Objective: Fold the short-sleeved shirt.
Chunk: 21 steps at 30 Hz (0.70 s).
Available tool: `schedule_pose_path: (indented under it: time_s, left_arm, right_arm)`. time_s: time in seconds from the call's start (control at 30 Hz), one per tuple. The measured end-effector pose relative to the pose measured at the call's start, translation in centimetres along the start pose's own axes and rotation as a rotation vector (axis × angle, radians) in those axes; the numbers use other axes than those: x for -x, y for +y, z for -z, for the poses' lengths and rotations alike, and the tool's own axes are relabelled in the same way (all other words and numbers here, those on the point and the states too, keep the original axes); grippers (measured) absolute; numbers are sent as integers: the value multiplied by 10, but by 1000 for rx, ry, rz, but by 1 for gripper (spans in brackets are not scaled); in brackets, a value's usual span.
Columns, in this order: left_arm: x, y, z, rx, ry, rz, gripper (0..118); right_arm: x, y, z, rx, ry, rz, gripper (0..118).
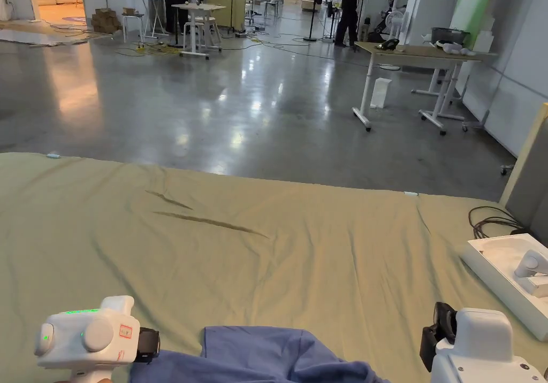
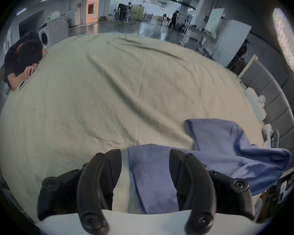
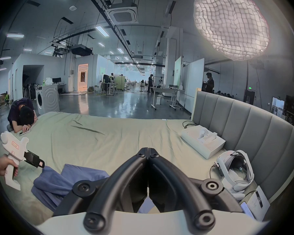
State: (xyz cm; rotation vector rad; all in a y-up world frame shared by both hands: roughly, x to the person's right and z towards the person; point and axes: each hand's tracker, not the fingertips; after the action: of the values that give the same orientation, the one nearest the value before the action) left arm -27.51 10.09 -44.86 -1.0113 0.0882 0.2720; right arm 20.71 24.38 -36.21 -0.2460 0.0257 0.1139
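Your left gripper (image 2: 145, 169) is hovering with jaws spread wide, straddling a strip of the blue shirt (image 2: 227, 147) without pinching it; your right gripper (image 3: 148, 154) is sitting with jaws closed on nothing. That shirt is lying rumpled at the near edge of the green bedsheet (image 1: 278, 250). It is looking light and limp, so you should be pinching hem or shoulder edges.

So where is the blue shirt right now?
In the head view the blue shirt lies crumpled on the green sheet at the near edge, between the two tools.

The blue shirt (image 1: 257, 354) runs off the head view's bottom edge.
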Motion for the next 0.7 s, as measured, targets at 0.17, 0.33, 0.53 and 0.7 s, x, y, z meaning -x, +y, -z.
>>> schedule_pose_path:
  time_s: [0.17, 0.33, 0.53, 0.7]
  left_arm:
    - [1, -6, 34, 65, 64, 21, 62]
    - [-16, -16, 43, 31, 136, 138, 41]
    - [-40, -25, 37, 21, 135, 204, 5]
    - [-27, -26, 4, -60, 46, 120, 4]
  right_arm:
    - [-6, -7, 8, 30, -22, -3, 0]
    - [-7, -12, 15, 59, -30, 4, 0]
    - [-5, -16, 25, 105, -26, -1, 0]
    - [-14, -20, 45, 227, 35, -7, 0]
